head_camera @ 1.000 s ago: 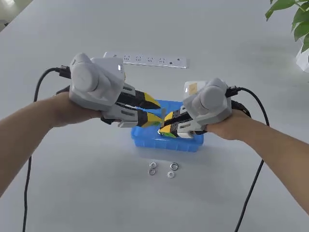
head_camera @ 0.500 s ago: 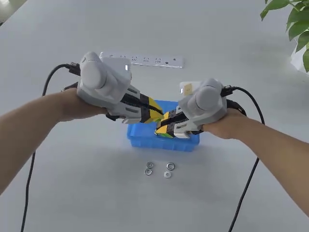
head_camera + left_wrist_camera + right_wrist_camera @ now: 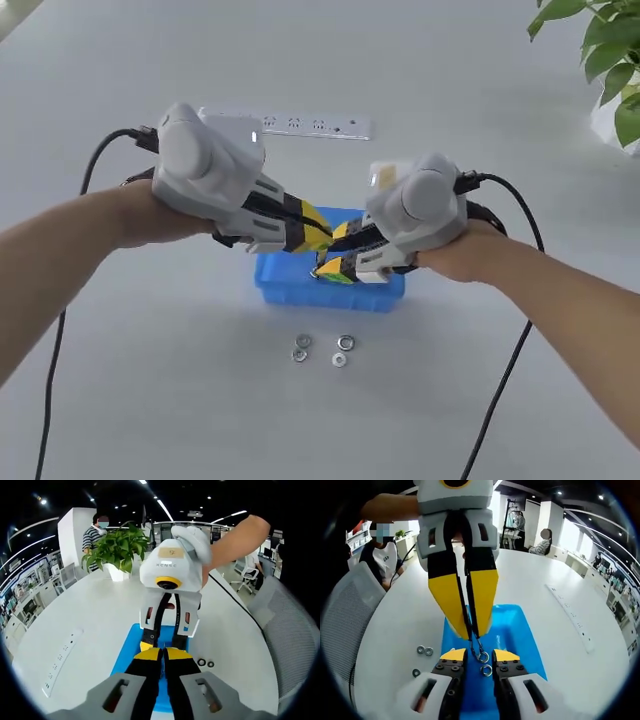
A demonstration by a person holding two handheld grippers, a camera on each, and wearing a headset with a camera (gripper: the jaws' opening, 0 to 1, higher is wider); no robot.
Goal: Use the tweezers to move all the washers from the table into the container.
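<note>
Delivering: the left gripper (image 3: 163, 655), jaws pressed on the tweezers (image 3: 474, 641), holds them over the blue container (image 3: 517, 630); the right gripper (image 3: 479, 655) faces it with jaws apart.
Tweezers: tips pinched on one washer (image 3: 483, 656), as far as the fisheye lets me judge, low over the container floor.
Next move: ease the tips apart to drop it, then reach to 6 o'clock of the container.
On the table (image 3: 450, 100): four washers (image 3: 300, 343).
In the container: one loose washer (image 3: 486, 670).
Tools: one pair of tweezers, one container.
</note>
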